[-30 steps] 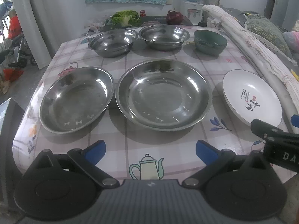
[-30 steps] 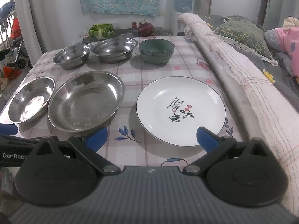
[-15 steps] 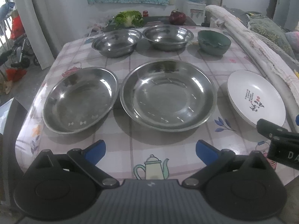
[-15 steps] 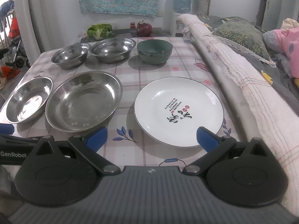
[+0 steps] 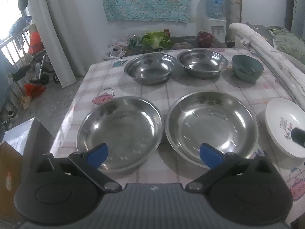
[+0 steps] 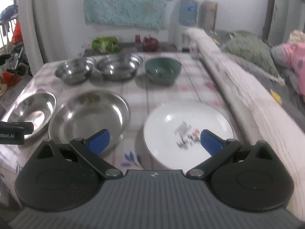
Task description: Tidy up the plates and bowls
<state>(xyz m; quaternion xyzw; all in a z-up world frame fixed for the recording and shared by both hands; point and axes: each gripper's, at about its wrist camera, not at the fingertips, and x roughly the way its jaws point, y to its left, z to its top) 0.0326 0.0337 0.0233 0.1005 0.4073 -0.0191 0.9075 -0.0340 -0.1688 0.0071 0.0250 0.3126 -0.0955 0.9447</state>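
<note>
Your left tool (image 5: 153, 152) hangs wide open and empty over the near edge of the counter (image 5: 171, 95), with the smaller steel plate (image 5: 120, 131) under its left finger and the larger steel plate (image 5: 211, 127) under its right finger; the two plates sit side by side, rims almost touching. Your right tool (image 6: 155, 140) is also spread open and holds nothing, its right finger over the near part of the white plate (image 6: 187, 131), its left finger over the near rim of the larger steel plate (image 6: 89, 118); this view is blurred. The white plate lies at the right of the front row, just beside a rolled white blanket (image 6: 247, 95) along the counter's right edge. Behind the plates stand two steel bowls (image 5: 150, 68) (image 5: 203, 63) close together and a green bowl (image 5: 247, 67) to their right, all upright and apart from the front row. Beyond the counter you have lettuce (image 5: 156, 41), a dark red round thing (image 5: 205, 38) and a water jug (image 5: 214, 5) against the wall. Both tools point forward, tilted down toward the dishes
</note>
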